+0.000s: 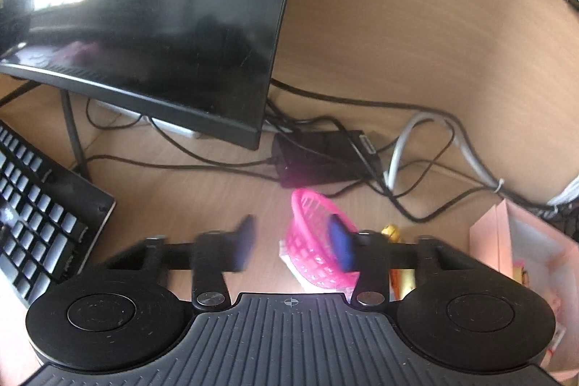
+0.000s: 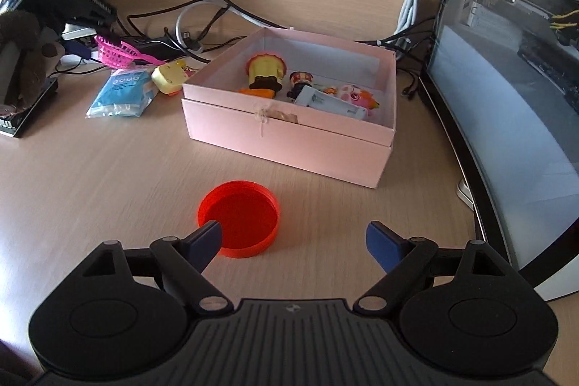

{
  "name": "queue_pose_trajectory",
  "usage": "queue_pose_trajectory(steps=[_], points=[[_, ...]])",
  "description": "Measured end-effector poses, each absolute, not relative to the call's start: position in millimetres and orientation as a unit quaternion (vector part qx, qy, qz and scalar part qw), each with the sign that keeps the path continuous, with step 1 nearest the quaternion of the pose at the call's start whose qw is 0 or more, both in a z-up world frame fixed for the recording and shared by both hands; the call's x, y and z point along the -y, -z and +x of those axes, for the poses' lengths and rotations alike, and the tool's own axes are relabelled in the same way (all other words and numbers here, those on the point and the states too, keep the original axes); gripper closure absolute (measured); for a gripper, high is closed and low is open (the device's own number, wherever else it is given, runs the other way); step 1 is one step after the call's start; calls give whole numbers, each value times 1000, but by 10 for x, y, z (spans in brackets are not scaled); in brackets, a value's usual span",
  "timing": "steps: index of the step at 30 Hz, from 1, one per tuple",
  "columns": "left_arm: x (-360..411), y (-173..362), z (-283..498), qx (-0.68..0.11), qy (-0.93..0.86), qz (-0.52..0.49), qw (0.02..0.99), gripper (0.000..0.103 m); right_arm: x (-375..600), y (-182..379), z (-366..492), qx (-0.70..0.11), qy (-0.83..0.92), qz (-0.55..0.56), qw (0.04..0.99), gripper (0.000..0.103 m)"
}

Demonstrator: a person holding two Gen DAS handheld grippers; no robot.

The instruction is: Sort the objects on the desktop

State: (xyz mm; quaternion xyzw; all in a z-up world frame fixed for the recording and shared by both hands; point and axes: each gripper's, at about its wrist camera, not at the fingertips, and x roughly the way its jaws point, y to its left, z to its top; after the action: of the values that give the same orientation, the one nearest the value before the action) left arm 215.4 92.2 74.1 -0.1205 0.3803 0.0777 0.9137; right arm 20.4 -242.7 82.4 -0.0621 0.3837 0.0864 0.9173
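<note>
**Done.** The pale pink cardboard box [image 2: 289, 140] stands open on the wood-grain desk [image 2: 108, 169]. It already holds several small items: a yellow-capped toy figure [image 2: 266, 71], a smaller dark-haired figurine [image 2: 300, 84], a white oblong device [image 2: 329, 104] and a pink-and-orange pig toy [image 2: 356, 96]. I judge the sorting to be well under way, perhaps half complete.

**Outstanding.** Four items are still loose on the desk.
- The orange-red round plastic lid [image 2: 240, 216] lies open side up, near the front of the box.
- The blue-and-white plastic packet [image 2: 123, 93] lies left of the box.
- The small pale yellow block-shaped toy [image 2: 168, 78] sits just beside the packet.
- The bright pink lattice plastic basket [image 1: 307, 241] sits further back, close to the tangle of black cables [image 1: 325, 165].

**Tools.** My right gripper [image 2: 294, 228] has its jaws wide apart and holds nothing. Its left finger overlaps the near rim of the lid, but I cannot confirm contact.

My left gripper [image 1: 293, 243] is at the pink basket. The picture is smeared, but the jaws read as apart. One blue pad lies over the basket wall and the other stands clear on its far side. I see no firm clamp.

**Assessment.** The basket and the lid look like the next two items. The packet and the yellow toy would follow. Where the basket belongs I cannot tell.
</note>
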Motion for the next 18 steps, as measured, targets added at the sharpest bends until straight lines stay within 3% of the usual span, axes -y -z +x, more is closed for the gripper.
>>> queue_pose_trajectory(steps=[3,7,9,18], points=[[-923,-762,2074,-376,-65,-106,918,85,2386,-829,192,-381,-93,-68,917,16],[-822,-849,1806,-352,-52,-59,933,85,2314,-812,175,-382,-103,-73,916,16],[-778,-888,1618,-349,-37,-48,935,91,2275,-819,164,-379,-109,-72,916,16],[-623,-701,776,-389,29,-45,920,90,2001,-787,174,-374,-144,-81,913,15]])
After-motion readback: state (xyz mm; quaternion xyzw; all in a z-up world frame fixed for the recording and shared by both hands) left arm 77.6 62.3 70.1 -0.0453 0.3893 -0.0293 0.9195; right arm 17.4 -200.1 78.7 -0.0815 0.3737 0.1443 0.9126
